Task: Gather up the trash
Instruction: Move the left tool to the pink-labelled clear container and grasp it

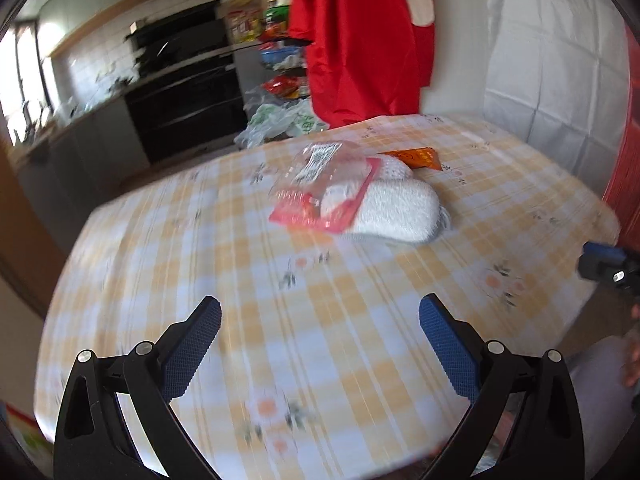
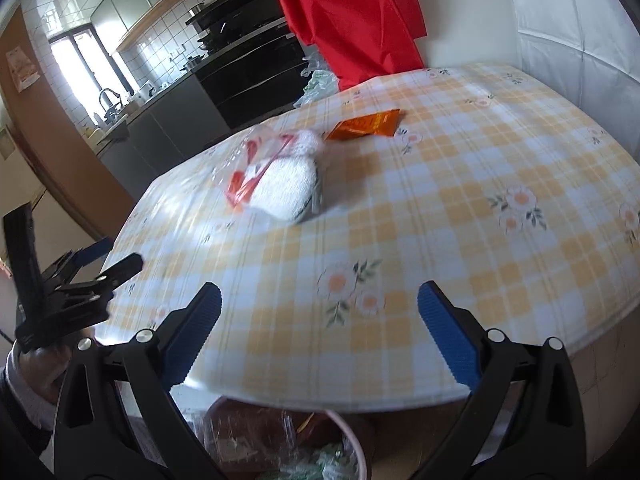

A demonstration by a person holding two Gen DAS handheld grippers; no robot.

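A clear-and-red plastic wrapper [image 1: 320, 184] [image 2: 256, 164] lies draped over a white knitted bundle [image 1: 396, 208] [image 2: 286, 188] on the yellow checked tablecloth [image 1: 280, 320] [image 2: 460, 208]. Behind them lies an orange wrapper [image 1: 416, 157] [image 2: 366, 125]. My left gripper [image 1: 320, 316] is open over the near part of the table, well short of the wrappers, nothing between its fingers. My right gripper [image 2: 319, 300] is open too, at the table's near edge. The left gripper [image 2: 100, 264] also shows at the left of the right wrist view, held by a hand [image 2: 44, 364].
A bin [image 2: 320, 448] with a plastic liner and scraps sits below the table's near edge. A red cloth [image 1: 360, 40] hangs behind the table. A kitchen counter with a black stove [image 1: 184, 80] lies left. White sheeting [image 1: 552, 60] covers the right wall.
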